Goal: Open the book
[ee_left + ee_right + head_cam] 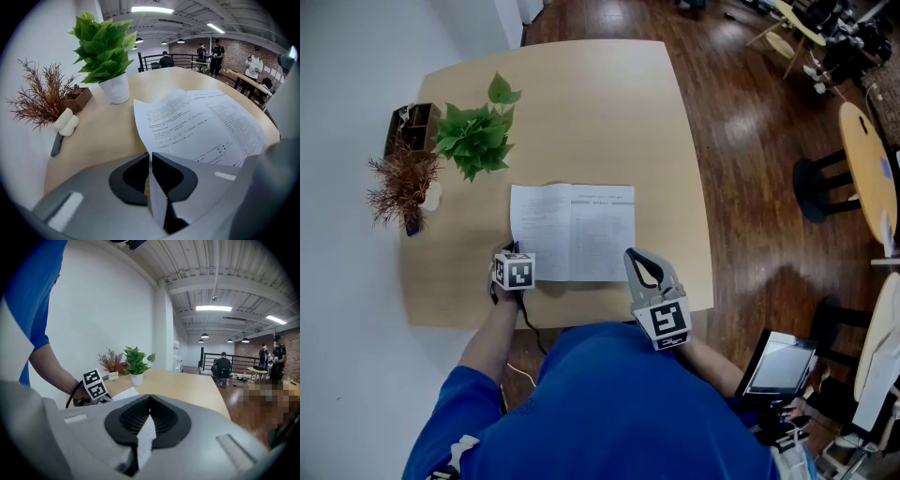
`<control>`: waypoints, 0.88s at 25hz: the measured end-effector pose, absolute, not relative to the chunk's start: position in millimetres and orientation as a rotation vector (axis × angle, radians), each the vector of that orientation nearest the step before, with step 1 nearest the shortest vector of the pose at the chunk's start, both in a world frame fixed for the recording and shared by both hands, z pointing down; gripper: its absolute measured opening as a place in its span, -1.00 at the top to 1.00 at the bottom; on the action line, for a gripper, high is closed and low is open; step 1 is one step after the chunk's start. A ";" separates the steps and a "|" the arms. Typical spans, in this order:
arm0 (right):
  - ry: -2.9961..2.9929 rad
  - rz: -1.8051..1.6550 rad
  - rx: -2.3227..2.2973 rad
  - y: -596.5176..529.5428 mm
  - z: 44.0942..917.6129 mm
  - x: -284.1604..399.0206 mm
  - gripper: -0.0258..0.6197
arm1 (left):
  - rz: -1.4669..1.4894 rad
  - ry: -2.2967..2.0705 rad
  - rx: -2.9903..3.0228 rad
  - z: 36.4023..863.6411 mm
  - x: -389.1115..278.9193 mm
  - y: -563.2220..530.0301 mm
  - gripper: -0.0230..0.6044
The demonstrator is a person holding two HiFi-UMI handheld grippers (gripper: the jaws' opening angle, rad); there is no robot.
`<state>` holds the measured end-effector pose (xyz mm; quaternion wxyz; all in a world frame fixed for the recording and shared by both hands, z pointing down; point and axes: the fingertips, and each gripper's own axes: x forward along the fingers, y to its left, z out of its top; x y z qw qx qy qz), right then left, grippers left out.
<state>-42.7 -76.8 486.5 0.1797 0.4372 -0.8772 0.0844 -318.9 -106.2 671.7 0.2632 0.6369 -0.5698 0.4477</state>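
Plainly, an open white paper book [572, 232] is laid flat near the front edge of a light wooden table [581, 103], and its pages are covered with lines of black print too small to be read. The near corner of its left page is pinched between the almost closed jaws of the left gripper [150, 154], and the edge of its right page is clamped in the closed jaws of the right gripper [149, 399]. Black-and-white square markers are carried on each gripper's cube. At the table's far left, a green leafy plant [101, 44] is held in a white pot [117, 89]. Beside it a brown wooden box [78, 99] is seen, though its contents cannot be made out.
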 end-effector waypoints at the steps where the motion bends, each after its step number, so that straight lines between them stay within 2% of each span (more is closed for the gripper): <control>1: -2.479 0.240 1.236 -77.2 485.7 -42.9 0.91 | 1.215 -1.538 1.715 673.4 -319.4 -105.9 0.84; 7: -2.478 0.244 1.246 -78.5 484.3 -41.6 0.91 | 1.263 -1.542 1.713 677.8 -321.8 -107.3 0.78; 16: -2.479 0.235 1.249 -78.1 484.7 -40.2 0.91 | 1.363 -1.607 1.725 673.9 -327.6 -109.9 0.52; 22: -2.486 0.241 1.257 -80.7 479.8 -42.4 0.91 | 1.372 -1.610 1.734 674.1 -328.7 -110.5 0.49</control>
